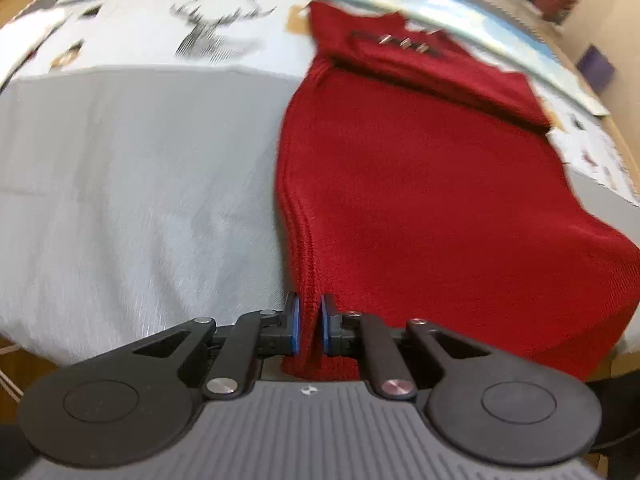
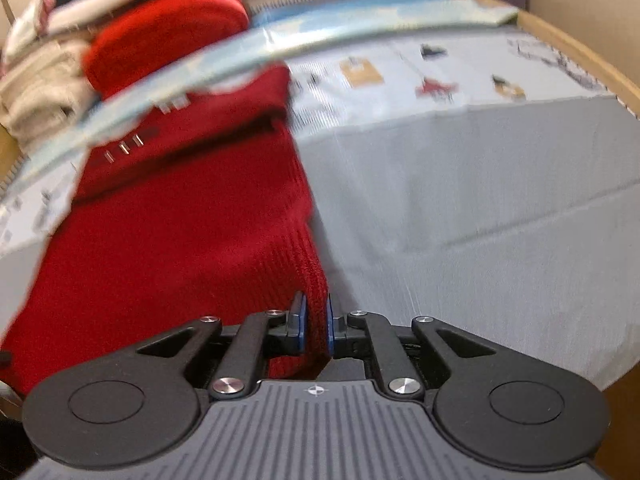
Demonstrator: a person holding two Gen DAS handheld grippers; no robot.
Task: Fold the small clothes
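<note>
A red knitted garment [image 1: 420, 184] lies stretched over a grey cloth on the table, its far end folded over and showing a dark strip with small metal studs [image 1: 404, 42]. My left gripper [image 1: 308, 328] is shut on the garment's near left edge. In the right wrist view the same red garment [image 2: 180, 240] runs away to the left, and my right gripper [image 2: 316, 328] is shut on its near right corner. Both views are blurred by motion.
The grey cloth [image 1: 140, 184] covers the table, with a pale printed cloth [image 1: 216, 36] showing a deer head beyond it. A pile of folded clothes, one red [image 2: 168, 36], sits at the far side. A wooden table edge [image 2: 592, 60] curves round the right.
</note>
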